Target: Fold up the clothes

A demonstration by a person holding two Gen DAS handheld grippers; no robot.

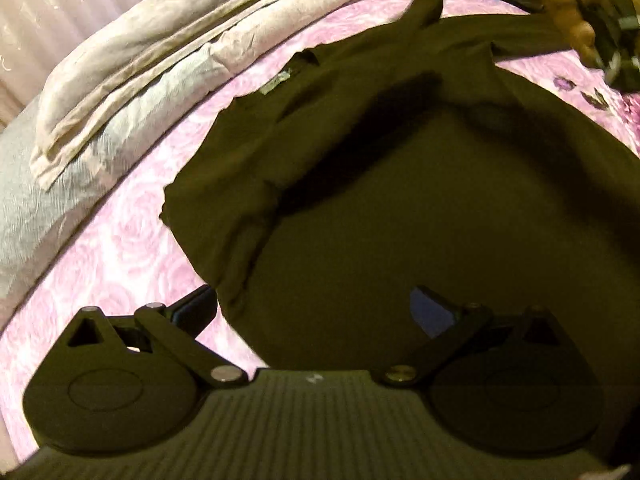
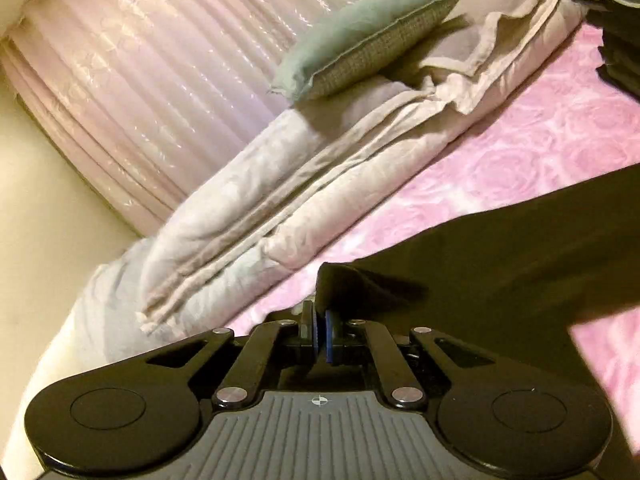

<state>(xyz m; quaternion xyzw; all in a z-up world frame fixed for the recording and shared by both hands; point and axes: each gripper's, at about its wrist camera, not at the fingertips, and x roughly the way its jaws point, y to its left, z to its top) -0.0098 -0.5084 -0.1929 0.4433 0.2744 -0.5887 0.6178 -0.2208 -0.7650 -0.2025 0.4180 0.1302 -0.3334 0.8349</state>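
Note:
A dark olive T-shirt (image 1: pixel 360 168) lies spread on the pink rose-patterned bedsheet (image 1: pixel 120 248), its neck label toward the far left. My left gripper (image 1: pixel 316 308) is open just above the shirt's near part, with one finger off its left edge and one over the cloth. My right gripper (image 2: pixel 320 332) is shut on a corner of the same dark shirt (image 2: pixel 500 260) and holds the cloth up off the pink sheet (image 2: pixel 540 140). The right gripper and the hand holding it show at the top right of the left wrist view (image 1: pixel 600 20).
A folded white and grey duvet (image 1: pixel 140 80) lies along the far side of the bed, also in the right wrist view (image 2: pixel 300 200), with a teal cushion (image 2: pixel 360 40) on it. A pale pleated curtain (image 2: pixel 160 80) hangs behind. Dark folded clothes (image 2: pixel 620 40) sit at the top right.

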